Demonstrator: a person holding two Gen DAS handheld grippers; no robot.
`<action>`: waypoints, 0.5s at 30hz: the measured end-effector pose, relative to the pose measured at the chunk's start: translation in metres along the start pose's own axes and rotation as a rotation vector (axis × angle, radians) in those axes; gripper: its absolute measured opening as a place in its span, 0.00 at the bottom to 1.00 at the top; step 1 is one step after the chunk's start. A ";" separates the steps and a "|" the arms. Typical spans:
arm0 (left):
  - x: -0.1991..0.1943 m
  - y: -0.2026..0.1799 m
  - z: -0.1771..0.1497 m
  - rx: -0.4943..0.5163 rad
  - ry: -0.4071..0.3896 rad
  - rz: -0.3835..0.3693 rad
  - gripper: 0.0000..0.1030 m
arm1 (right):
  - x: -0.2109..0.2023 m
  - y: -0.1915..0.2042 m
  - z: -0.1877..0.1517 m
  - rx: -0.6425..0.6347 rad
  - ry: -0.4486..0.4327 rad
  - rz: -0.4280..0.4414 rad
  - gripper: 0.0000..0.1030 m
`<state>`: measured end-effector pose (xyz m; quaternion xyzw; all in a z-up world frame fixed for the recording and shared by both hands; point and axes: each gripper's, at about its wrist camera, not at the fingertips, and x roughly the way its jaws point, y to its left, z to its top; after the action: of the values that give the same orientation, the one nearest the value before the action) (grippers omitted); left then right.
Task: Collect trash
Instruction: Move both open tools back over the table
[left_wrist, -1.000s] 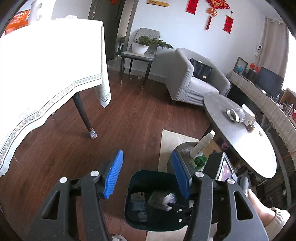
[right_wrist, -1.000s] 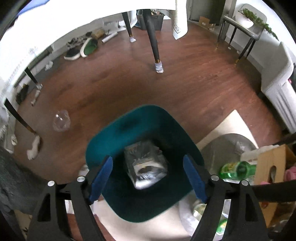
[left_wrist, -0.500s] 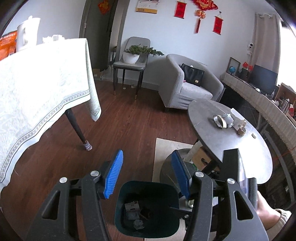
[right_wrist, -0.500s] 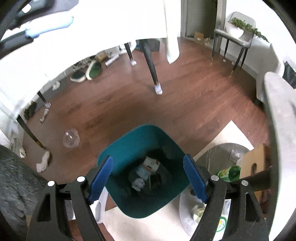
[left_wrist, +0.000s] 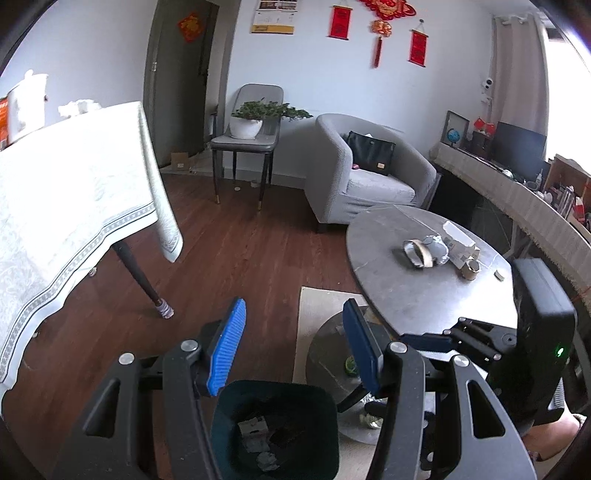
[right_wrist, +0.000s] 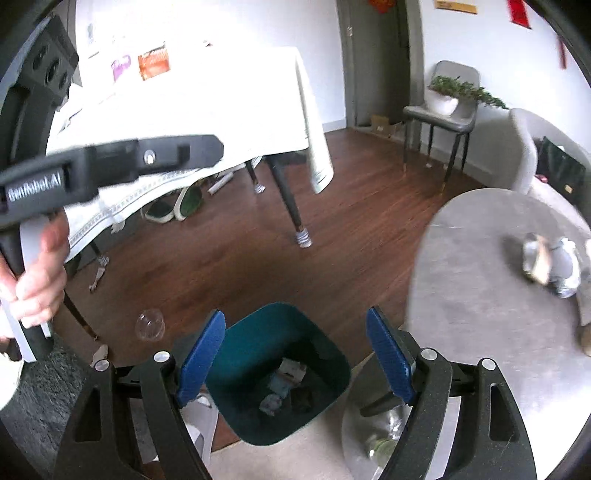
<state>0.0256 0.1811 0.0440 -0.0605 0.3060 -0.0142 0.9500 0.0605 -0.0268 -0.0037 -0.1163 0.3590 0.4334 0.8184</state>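
A dark teal trash bin (left_wrist: 275, 428) stands on the floor below both grippers, with paper and wrapper scraps inside; it also shows in the right wrist view (right_wrist: 277, 373). My left gripper (left_wrist: 293, 349) is open and empty above the bin. My right gripper (right_wrist: 295, 356) is open and empty, also above the bin. Crumpled silver trash and a tape roll (left_wrist: 424, 251) lie on the round grey table (left_wrist: 413, 291); in the right wrist view they (right_wrist: 550, 264) are blurred.
A dining table with a white cloth (left_wrist: 66, 206) stands left. A grey armchair (left_wrist: 365, 177) and a chair with a plant (left_wrist: 251, 136) are at the back. A clear plastic cup (right_wrist: 149, 325) lies on the wood floor. A low round shelf (left_wrist: 332, 354) holds bottles.
Both grippers have risen and tilted up away from the bin. A silver wrapper that was falling between the right gripper's fingers now lies in the bin.
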 end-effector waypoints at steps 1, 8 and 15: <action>0.002 -0.004 0.001 0.003 0.001 -0.003 0.56 | -0.004 -0.006 0.000 0.008 -0.007 -0.006 0.77; 0.022 -0.034 0.010 0.031 0.007 -0.025 0.58 | -0.031 -0.045 0.000 0.058 -0.059 -0.058 0.77; 0.045 -0.066 0.018 0.051 0.022 -0.045 0.60 | -0.056 -0.089 -0.006 0.113 -0.091 -0.120 0.77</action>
<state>0.0734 0.1142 0.0402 -0.0431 0.3144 -0.0438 0.9473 0.1074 -0.1182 0.0202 -0.0715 0.3376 0.3676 0.8635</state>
